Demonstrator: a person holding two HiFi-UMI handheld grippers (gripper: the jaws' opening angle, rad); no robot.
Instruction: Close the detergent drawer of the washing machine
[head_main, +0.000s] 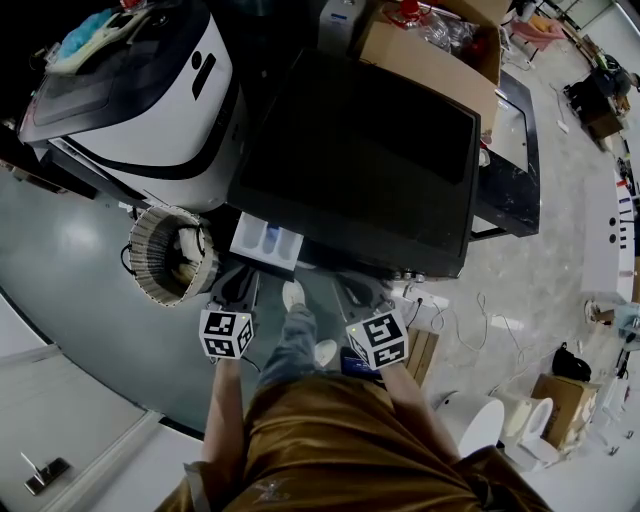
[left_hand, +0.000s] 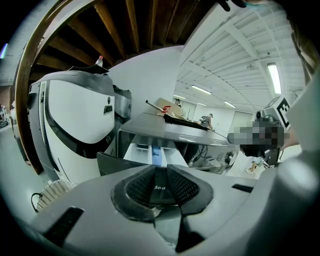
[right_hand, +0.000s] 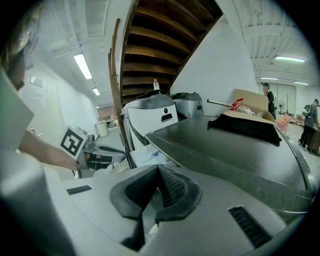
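Observation:
The dark-topped washing machine (head_main: 370, 170) stands in front of me. Its white detergent drawer (head_main: 266, 242) is pulled out at the front left corner. My left gripper (head_main: 238, 292) is just below the drawer, and its marker cube (head_main: 227, 333) is nearer to me. In the left gripper view the jaws (left_hand: 156, 172) stand a little open, right up at the drawer's dark front panel (left_hand: 112, 165); lettering shows in the gap, and the white tray (left_hand: 150, 152) lies beyond. My right gripper (head_main: 355, 292) hangs before the machine's front, right of the drawer. Its pads (right_hand: 172, 187) meet, with nothing between them.
A white appliance with a black stripe (head_main: 150, 90) stands left of the washer. A round ribbed basket (head_main: 170, 255) sits on the floor beside the drawer. A cardboard box (head_main: 430, 55) rests behind the machine. Cables (head_main: 480, 310) trail on the floor at the right. Wooden stairs (right_hand: 160, 45) rise overhead.

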